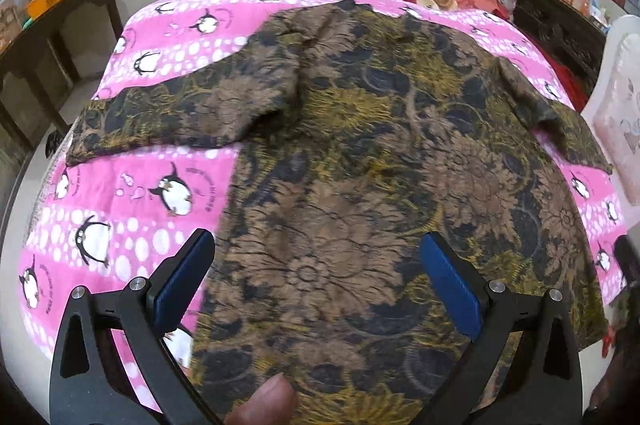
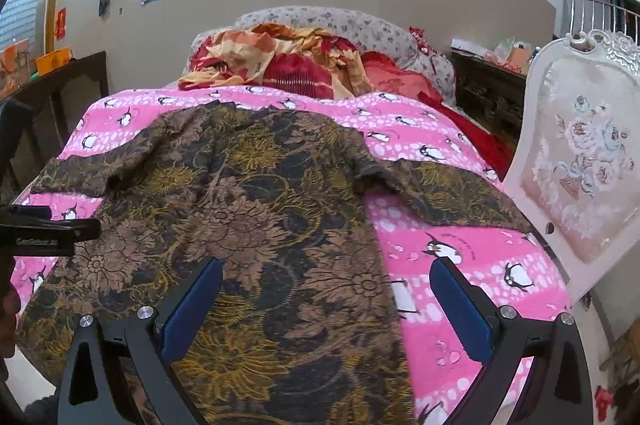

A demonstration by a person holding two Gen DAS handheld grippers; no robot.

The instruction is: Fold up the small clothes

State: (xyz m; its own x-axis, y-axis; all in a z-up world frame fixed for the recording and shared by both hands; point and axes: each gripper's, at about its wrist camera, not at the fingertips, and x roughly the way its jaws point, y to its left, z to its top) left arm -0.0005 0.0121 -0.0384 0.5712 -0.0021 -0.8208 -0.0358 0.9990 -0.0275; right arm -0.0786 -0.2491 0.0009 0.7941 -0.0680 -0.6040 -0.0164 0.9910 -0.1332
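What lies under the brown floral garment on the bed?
The garment lies spread on a pink penguin blanket, which shows around its edges. What the blanket covers beneath it is hidden.

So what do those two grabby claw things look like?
Both match: the left gripper and right gripper have black plastic arms with triangular cut-outs, round silver bolts, and flat blue rubbery pads lining each finger. No cables or sleeves show.
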